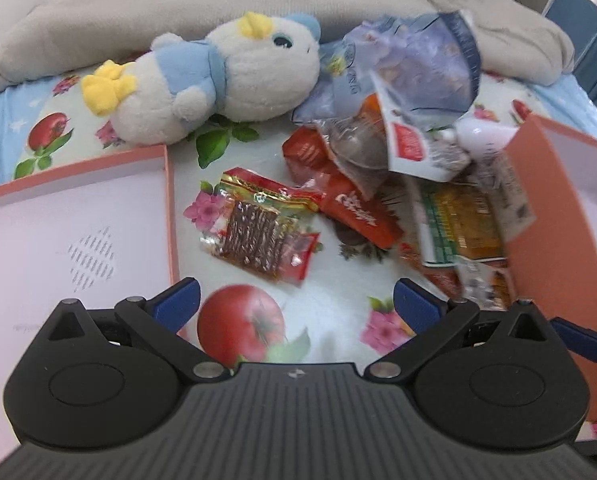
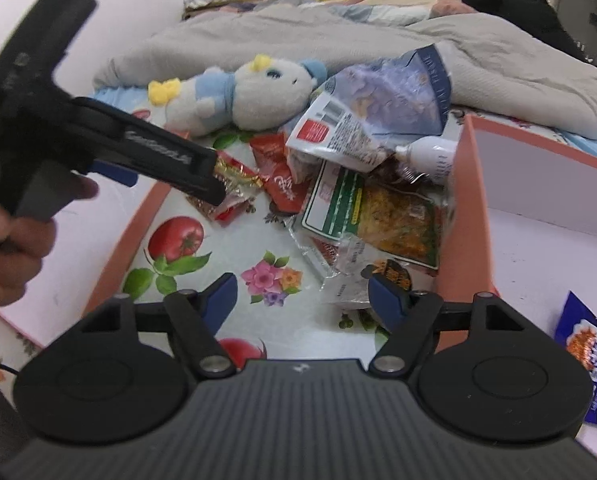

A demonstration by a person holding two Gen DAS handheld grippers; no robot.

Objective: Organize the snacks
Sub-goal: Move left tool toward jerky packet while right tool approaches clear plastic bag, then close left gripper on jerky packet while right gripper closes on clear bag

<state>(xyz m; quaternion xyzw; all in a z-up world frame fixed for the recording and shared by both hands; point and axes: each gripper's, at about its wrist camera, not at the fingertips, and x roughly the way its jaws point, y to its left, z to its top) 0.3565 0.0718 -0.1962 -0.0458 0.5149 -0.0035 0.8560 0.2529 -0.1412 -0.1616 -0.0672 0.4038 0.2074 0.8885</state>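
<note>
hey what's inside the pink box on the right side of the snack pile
Inside the pink box, one blue snack packet lies on the white floor. The box's near end runs out of frame, so anything there is unseen.

Ahead of your left jaws, the snack pile (image 1: 398, 168) lies heaped on the floral sheet between two pink boxes. A clear-windowed red packet (image 1: 260, 226) lies flat, nearest, apart from the heap. A blue packet (image 2: 590, 360) lies in the box right of your right jaws.
</note>
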